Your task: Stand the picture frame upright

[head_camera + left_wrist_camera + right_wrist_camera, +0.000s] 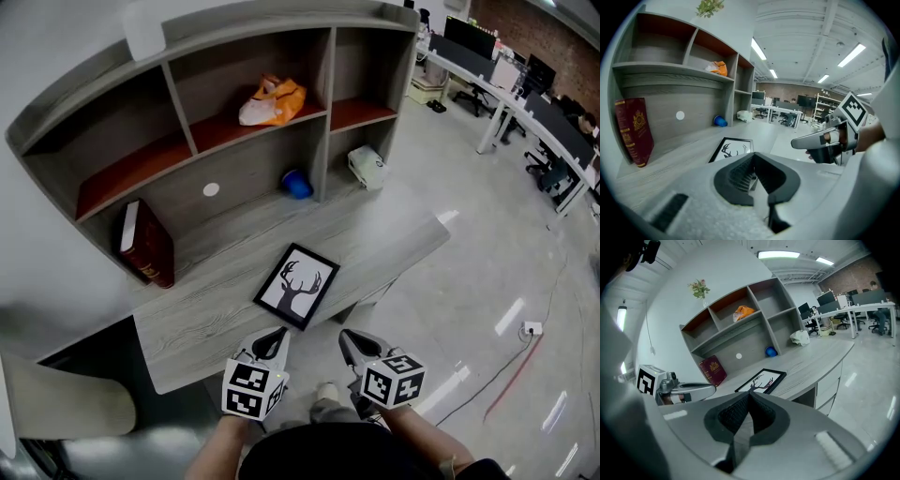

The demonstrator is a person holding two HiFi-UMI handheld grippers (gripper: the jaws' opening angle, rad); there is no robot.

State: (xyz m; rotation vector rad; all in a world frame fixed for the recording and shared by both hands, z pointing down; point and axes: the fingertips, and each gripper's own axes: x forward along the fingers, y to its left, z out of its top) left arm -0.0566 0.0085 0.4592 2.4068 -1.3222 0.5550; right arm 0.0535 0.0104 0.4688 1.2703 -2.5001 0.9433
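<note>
Black-edged, thin and rectangular, the picture frame lies flat, face up, near the front edge of the grey wood-grain desk, so I hold my left gripper and right gripper just short of it, both pinched shut on nothing, probably to reach in and tip it up.

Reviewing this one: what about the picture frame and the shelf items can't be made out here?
Back of the picture frame, any stand: hidden underneath; it lies face up on the desk.
Its near edge, left gripper view: covered by the left gripper.
Contents of the orange bag: hidden by the bag, head view.
The white object, lower right compartment: too small to identify.
Emblem on the red book: too small to read.
</note>
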